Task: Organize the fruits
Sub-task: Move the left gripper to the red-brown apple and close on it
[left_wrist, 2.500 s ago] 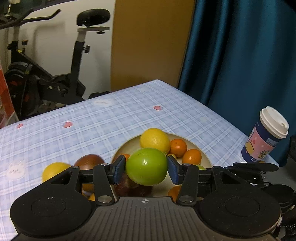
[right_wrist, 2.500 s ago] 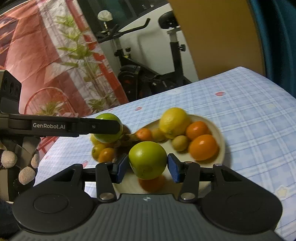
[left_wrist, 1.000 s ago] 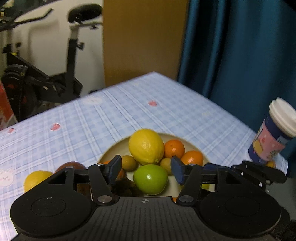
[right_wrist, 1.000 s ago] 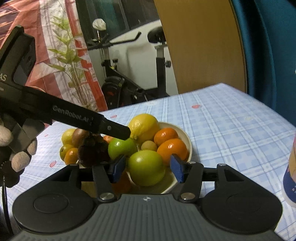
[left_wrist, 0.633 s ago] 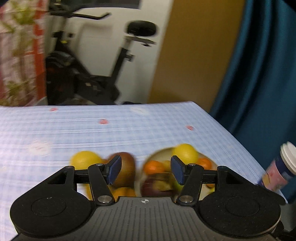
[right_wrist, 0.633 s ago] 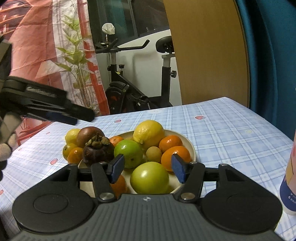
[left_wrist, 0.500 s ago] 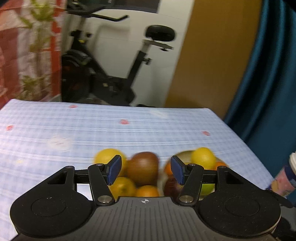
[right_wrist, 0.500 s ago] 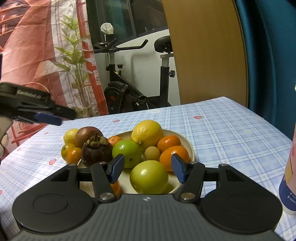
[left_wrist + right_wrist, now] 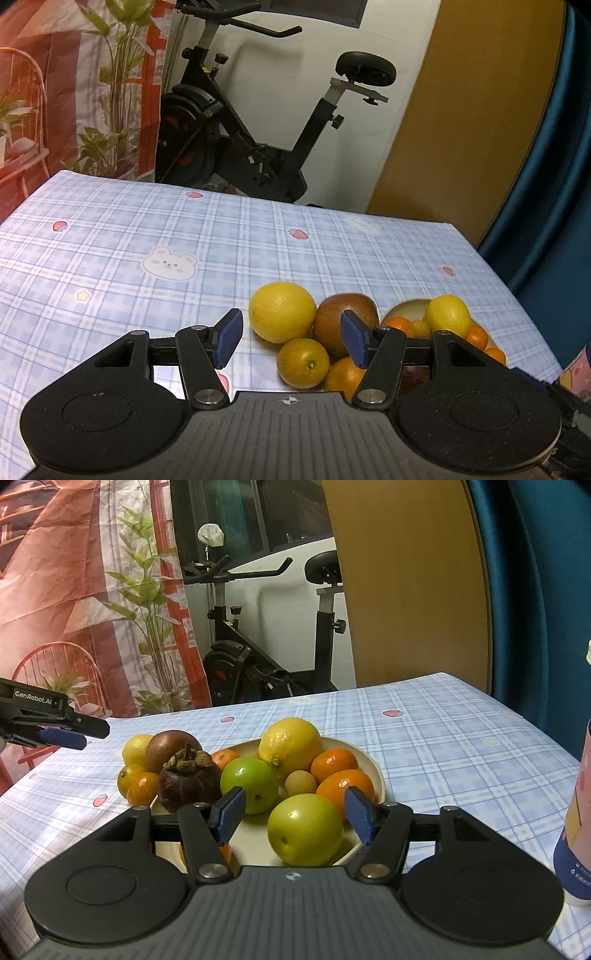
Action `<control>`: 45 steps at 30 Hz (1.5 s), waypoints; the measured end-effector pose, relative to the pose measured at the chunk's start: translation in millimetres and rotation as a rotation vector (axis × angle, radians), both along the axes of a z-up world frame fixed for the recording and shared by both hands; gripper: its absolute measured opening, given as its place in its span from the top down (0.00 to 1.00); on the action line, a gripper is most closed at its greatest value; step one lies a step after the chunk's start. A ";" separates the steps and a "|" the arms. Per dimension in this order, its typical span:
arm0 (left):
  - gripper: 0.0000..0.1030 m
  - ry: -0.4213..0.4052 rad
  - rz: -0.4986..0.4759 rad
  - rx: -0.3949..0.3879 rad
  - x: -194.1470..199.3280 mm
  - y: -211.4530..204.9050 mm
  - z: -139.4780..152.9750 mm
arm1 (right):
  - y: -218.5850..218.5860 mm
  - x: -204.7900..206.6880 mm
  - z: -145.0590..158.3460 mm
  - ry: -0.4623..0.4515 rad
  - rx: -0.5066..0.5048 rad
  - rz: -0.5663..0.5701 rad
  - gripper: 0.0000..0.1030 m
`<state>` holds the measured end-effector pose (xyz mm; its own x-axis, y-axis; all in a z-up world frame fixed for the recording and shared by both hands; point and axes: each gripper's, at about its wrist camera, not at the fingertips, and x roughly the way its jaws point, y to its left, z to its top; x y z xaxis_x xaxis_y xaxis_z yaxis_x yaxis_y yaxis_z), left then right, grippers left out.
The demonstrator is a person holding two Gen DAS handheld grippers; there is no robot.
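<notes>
A cream plate [image 9: 373, 766] holds a lemon [image 9: 290, 744], two green fruits [image 9: 249, 784] [image 9: 304, 829], oranges [image 9: 334, 764], a small tan fruit and a dark mangosteen [image 9: 188, 781]. My right gripper [image 9: 293, 814] is open and empty, just above the nearer green fruit. Left of the plate on the cloth lie a yellow fruit [image 9: 282, 312], a brown-red fruit [image 9: 345, 321] and small oranges [image 9: 303, 363]. My left gripper [image 9: 290, 338] is open and empty over these; it shows at the left of the right wrist view [image 9: 62, 734].
A paper cup [image 9: 576, 830] stands at the right, near the table's front edge. The table has a blue checked cloth [image 9: 147, 251]. An exercise bike [image 9: 258, 147], a wooden panel and a blue curtain stand beyond the far edge.
Both grippers let go of their green fruits on the plate and opened. My left gripper then swung left, away from the plate, to the loose fruits. My right gripper drew back a little.
</notes>
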<state>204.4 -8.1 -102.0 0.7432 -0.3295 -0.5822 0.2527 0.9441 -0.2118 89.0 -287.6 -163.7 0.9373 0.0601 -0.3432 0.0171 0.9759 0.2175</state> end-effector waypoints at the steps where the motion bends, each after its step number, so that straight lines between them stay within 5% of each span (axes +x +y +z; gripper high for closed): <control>1: 0.41 -0.004 0.000 -0.008 2.9 4.6 1.6 | -0.3 0.2 -0.1 0.002 0.001 -0.002 0.39; 15: 0.41 -0.084 0.037 -0.103 32.9 36.4 35.2 | 3.5 19.5 35.8 0.009 0.005 0.046 0.39; 23: 0.41 -0.129 -0.045 -0.123 64.9 42.2 59.1 | 20.2 58.9 75.3 -0.019 -0.025 0.142 0.39; 34: 0.50 0.034 -0.275 -0.068 91.6 -4.2 6.0 | 69.8 133.6 73.5 0.180 -0.140 0.385 0.39; 45: 0.50 0.156 -0.400 -0.085 99.6 -44.3 -39.6 | 97.3 173.4 50.7 0.324 -0.269 0.532 0.40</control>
<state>304.0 -52.4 -141.6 0.4528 -0.6253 -0.6355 0.5535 0.7560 -0.3495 262.4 -190.3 -113.0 0.6515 0.3578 -0.6689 -0.4566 0.8891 0.0308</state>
